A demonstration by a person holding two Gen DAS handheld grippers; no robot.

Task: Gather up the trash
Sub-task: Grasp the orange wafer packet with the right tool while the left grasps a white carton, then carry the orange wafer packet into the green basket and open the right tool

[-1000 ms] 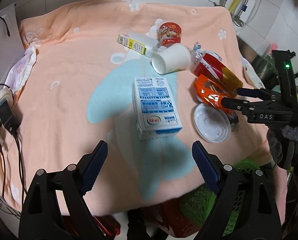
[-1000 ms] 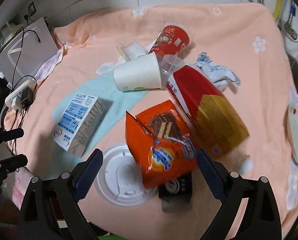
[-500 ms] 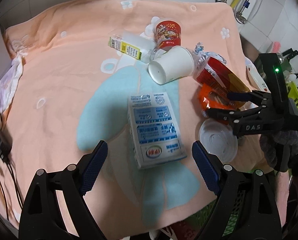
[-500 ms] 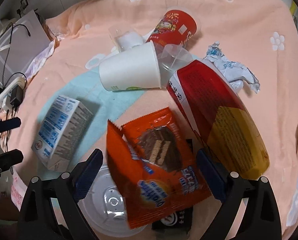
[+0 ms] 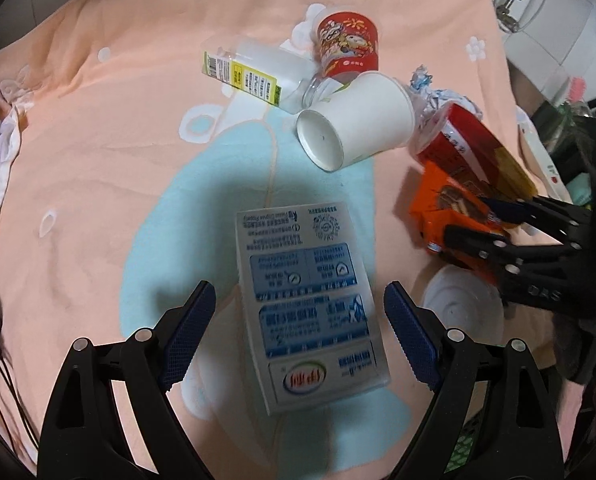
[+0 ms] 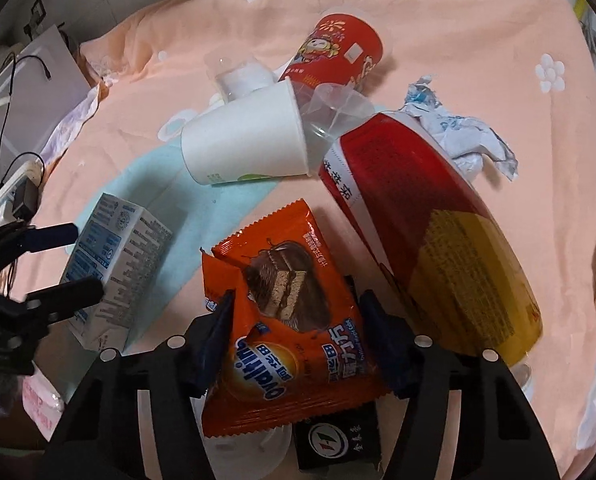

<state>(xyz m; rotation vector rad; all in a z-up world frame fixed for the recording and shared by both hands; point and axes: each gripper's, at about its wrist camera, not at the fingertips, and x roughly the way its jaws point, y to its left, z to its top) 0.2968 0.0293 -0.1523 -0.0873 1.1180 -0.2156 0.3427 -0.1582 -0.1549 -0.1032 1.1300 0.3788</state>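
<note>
Crinkled foil wrapper (image 6: 286, 320), boxy carton (image 5: 310, 304)

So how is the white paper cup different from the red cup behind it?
The white cup is plain apart from a small green print near its base; the red cup is covered in a bright cartoon print. In the right wrist view the white cup's mouth points right and the red cup's mouth points to the upper left. The white cup lies nearer the orange wrapper; the red cup lies farther back. Both lie on their sides on the cloth.
</note>
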